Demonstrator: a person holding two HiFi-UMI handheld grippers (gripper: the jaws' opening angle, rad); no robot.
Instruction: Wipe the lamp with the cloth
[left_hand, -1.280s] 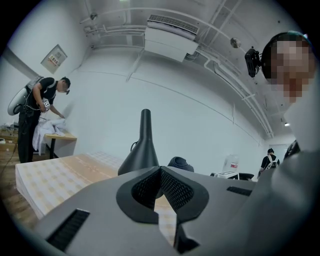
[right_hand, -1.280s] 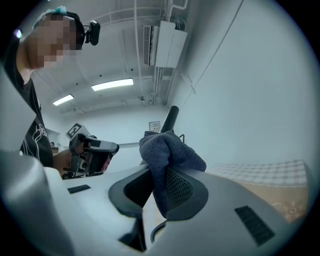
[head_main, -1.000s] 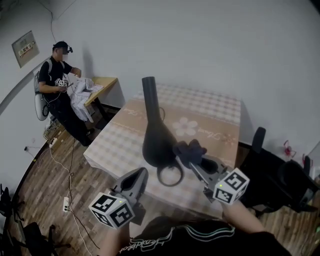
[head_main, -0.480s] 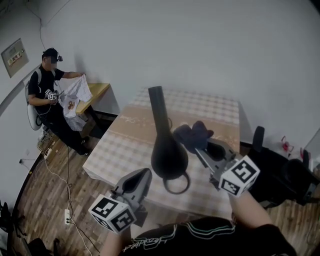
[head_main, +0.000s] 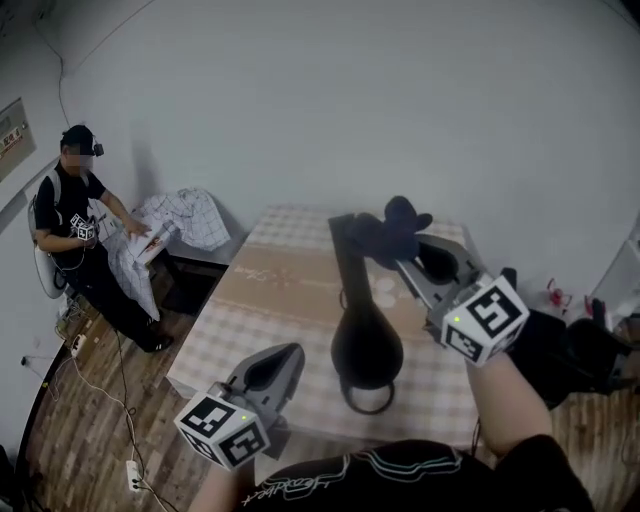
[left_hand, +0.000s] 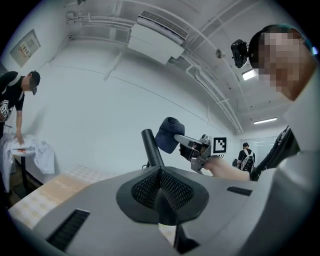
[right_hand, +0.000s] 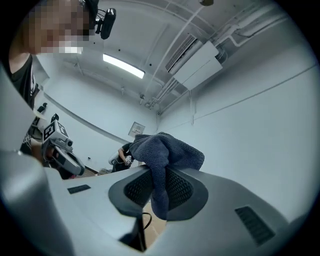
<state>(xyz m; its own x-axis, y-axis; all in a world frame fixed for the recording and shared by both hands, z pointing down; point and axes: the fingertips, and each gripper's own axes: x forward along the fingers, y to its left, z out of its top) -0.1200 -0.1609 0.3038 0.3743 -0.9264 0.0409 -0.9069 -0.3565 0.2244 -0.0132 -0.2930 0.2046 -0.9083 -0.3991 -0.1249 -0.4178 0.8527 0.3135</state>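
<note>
Step in hand, as judged: wiping the upper end of the tall black lamp with bulbous body and ring foot (head_main: 365, 345), upright on the checked-cloth table (head_main: 250, 310). Right gripper (head_main: 398, 252) clamped on the dark blue knitted cloth (head_main: 385, 228), raised level with the top of the lamp's neck and just to its right. Confirm in the right gripper view: jaws closed on a fold of the cloth (right_hand: 162, 150), bunched above the tips and hanging down between them. From the left gripper view, cloth (left_hand: 169, 135) just beside the top of the lamp (left_hand: 151, 148), touching or nearly so; contact not determinable. Left gripper (head_main: 278, 362) low, in front of and to the left of the lamp's body, apart from it, jaws closed together on nothing. Next move, as judged: press the cloth against the lamp's neck and draw it down toward the bulbous body, working round the circumference. Keep side force light, with the lamp unsteadied and the tall neck offering leverage for tipping. Consider bracing the lamp's base with the left gripper first.
</note>
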